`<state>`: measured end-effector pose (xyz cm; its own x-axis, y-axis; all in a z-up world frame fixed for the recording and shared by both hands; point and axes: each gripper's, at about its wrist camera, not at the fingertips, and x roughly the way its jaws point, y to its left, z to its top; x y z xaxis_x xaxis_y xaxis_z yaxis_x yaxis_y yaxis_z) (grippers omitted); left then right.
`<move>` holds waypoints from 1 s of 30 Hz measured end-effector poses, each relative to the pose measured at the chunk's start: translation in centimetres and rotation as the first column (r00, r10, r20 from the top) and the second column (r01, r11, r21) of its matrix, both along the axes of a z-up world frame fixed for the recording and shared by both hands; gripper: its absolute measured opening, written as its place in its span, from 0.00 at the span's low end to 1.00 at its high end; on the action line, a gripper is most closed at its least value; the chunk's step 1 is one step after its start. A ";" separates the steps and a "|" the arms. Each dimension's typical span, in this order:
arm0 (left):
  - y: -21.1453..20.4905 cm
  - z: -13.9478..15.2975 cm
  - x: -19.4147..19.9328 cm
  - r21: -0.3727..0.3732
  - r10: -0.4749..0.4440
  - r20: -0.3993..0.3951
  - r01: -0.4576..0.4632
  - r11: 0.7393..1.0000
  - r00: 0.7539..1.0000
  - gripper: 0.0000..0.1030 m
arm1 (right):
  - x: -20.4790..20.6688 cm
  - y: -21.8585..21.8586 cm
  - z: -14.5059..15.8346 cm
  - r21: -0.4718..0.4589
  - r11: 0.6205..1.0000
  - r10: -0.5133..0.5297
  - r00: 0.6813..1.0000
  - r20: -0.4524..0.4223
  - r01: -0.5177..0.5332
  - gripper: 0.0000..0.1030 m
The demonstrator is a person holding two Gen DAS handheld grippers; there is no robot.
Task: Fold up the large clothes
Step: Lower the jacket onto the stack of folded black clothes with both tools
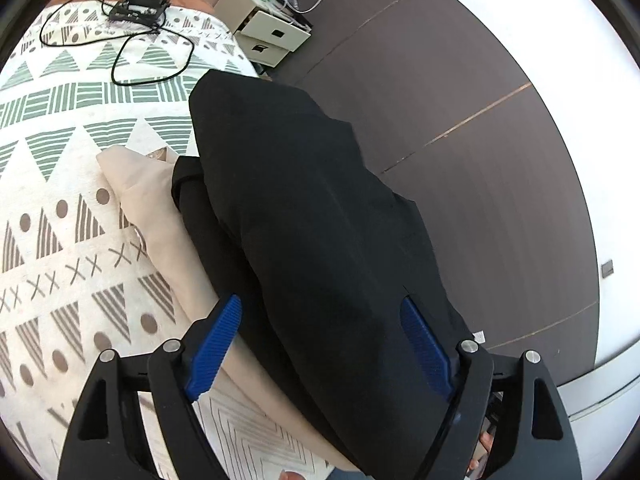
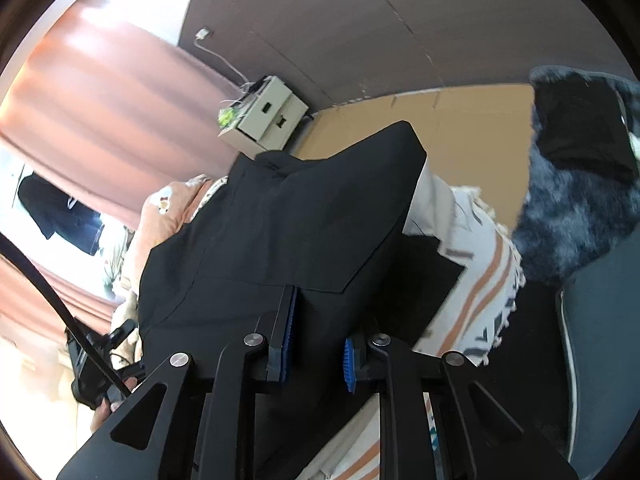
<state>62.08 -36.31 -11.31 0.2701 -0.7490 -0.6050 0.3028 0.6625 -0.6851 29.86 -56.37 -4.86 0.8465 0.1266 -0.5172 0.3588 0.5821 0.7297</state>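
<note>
1. A large black garment (image 1: 312,216) is seen lifted above the bed (image 1: 60,200), hanging along the bed's right-hand edge, with a beige garment (image 1: 152,208) lying flat on the patterned bedspread just beside and partly under it.
2. The left gripper (image 1: 320,344) is held wide, its blue pads on either side of the black cloth; whether the cloth is actually pinched cannot be told, since the pads stand far apart.
3. The right gripper (image 2: 316,344) is drawn narrow, and a fold of the black garment (image 2: 280,216) is clamped between its pads.
4. The fold is judged to be at an early or middle stage: the garment is raised and draped, not yet laid flat or squared into a neat stack.
5. Laying it on the bed, doubling it over and smoothing appear to remain.
6. A cabled black device (image 1: 138,6) rests near the bed's far edge, and a bedside cabinet (image 1: 268,32) stands beyond it.
</note>
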 end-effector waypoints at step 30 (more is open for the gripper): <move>1.4 -0.9 -4.4 0.040 0.017 0.032 -0.018 0.999 0.999 0.80 | 0.8 -3.1 -1.6 0.119 0.992 -0.042 0.998 0.046 0.036 0.19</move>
<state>57.67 -34.87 -12.23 0.3019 -0.7192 -0.6257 0.3119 0.6948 -0.6481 30.66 -59.44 -6.50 0.8758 0.1506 -0.4587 0.3420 0.4771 0.8096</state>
